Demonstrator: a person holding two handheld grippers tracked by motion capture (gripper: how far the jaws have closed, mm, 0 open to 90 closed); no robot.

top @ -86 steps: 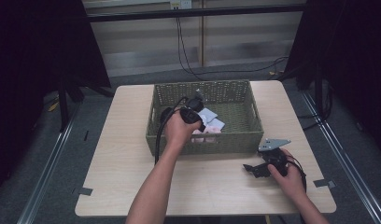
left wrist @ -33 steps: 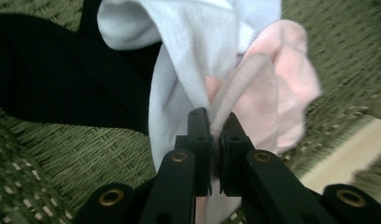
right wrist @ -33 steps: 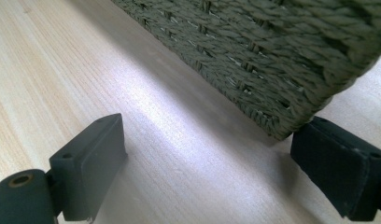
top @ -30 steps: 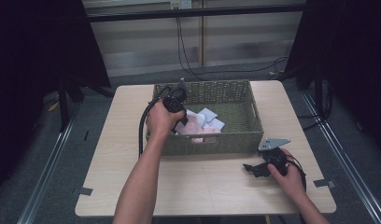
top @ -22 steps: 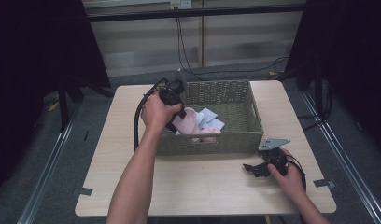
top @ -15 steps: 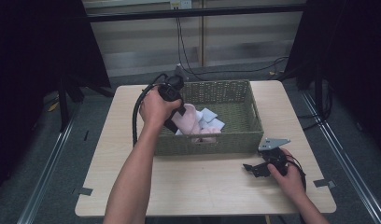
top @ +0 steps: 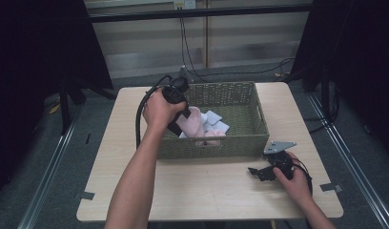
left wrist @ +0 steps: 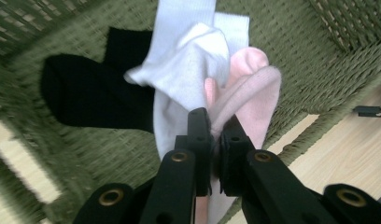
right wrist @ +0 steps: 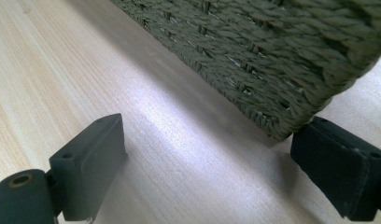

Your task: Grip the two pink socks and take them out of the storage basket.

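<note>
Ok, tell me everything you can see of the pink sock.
The pink sock looks like soft knit, folded or bunched so that two rounded pale-pink lobes show. The left hand-held gripper is shut on it, holding it over the green woven basket. It presses against a white sock beside it.

The woven basket [top: 240, 143] takes up the middle and upper part of the table [top: 192, 191], its walls blocking any level approach to the socks [left wrist: 188, 70] inside, so the way in is from above. Bare tabletop lies open across the lower frame and in strips at the basket's left and right. At lower right, the basket's corner [right wrist: 291, 116] stands close ahead of the right gripper [top: 265, 172], whose jaws are spread wide.
</note>
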